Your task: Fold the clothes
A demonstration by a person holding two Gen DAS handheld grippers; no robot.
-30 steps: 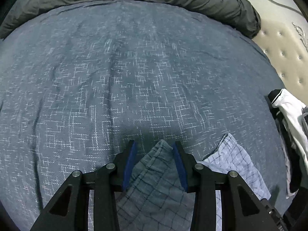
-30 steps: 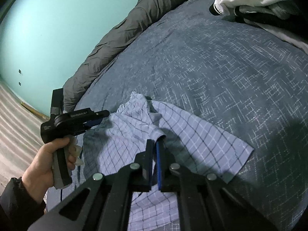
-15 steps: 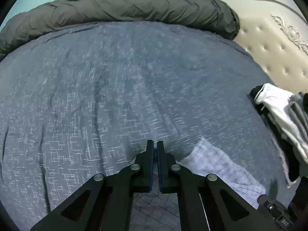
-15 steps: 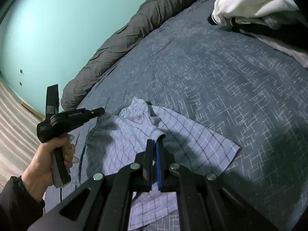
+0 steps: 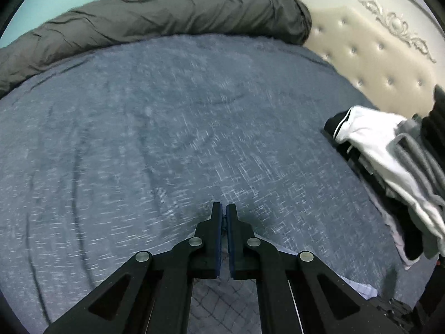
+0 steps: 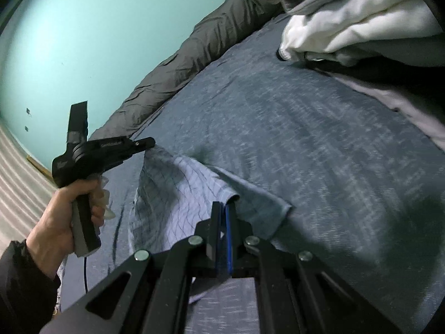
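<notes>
A light blue checked garment (image 6: pixel 178 194) hangs between both grippers above the blue bed cover (image 6: pixel 319 139). My right gripper (image 6: pixel 224 206) is shut on its near edge. My left gripper (image 5: pixel 224 208) is shut on another corner of it; in the right wrist view the left gripper (image 6: pixel 150 142) holds that corner up at the left. In the left wrist view only a little of the garment (image 5: pixel 222 306) shows below the fingers.
A pile of white, grey and black clothes (image 5: pixel 389 153) lies at the right of the bed, also in the right wrist view (image 6: pixel 361 22). A rolled dark grey duvet (image 5: pixel 153 27) lies along the far edge. A cream tufted headboard (image 5: pixel 375 55) stands behind.
My left gripper closed on the garment's corner and lifted it. Both grippers have raised the garment, which now hangs off the bed cover between them.
</notes>
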